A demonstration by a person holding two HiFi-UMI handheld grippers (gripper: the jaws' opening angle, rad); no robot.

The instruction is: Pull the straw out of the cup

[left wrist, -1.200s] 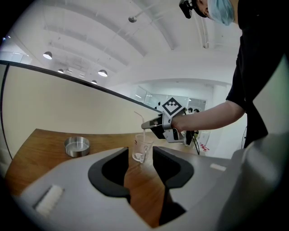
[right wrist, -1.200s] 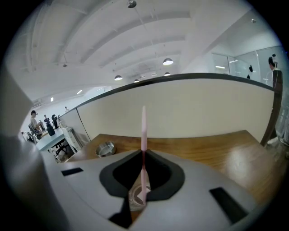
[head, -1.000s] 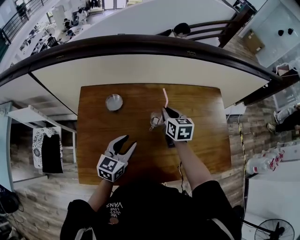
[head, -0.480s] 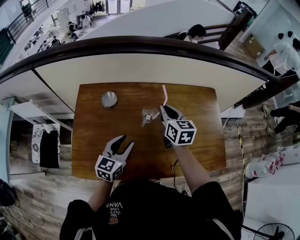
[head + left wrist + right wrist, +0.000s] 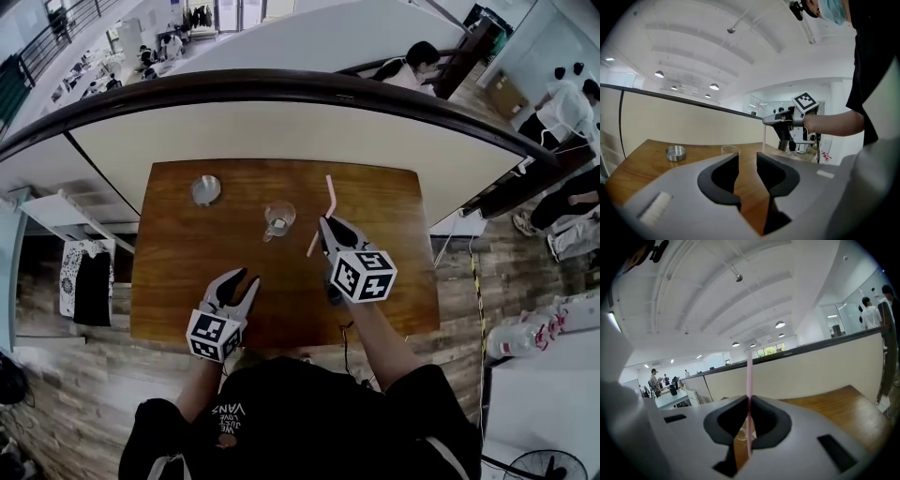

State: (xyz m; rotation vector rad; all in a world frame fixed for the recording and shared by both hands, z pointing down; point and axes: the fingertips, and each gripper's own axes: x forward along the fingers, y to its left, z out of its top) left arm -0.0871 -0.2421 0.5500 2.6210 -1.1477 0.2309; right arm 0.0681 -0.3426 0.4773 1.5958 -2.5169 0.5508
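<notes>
In the head view, the right gripper (image 5: 326, 225) is pinching the thin pink plastic straw (image 5: 328, 192) near its middle. The straw's lower end is hanging just right of the clear glass cup (image 5: 278, 220), apparently clear of its rim. The left gripper (image 5: 246, 279) is hovering nearer the person, well apart from both. In the left gripper view its jaws are closing with nothing between them (only bare wood is showing in the gap), and the cup is standing beyond. In the right gripper view the pads are pressing on the straw, which is running upright between them. To finish well, I judge, the pinch should be staying firm while the straw is carried aside without brushing the light cup. The brown wooden table (image 5: 394, 300) is also bearing a small round metal dish (image 5: 206, 189). Behind it a curved dark railing (image 5: 281, 84) is bordering an open office.
</notes>
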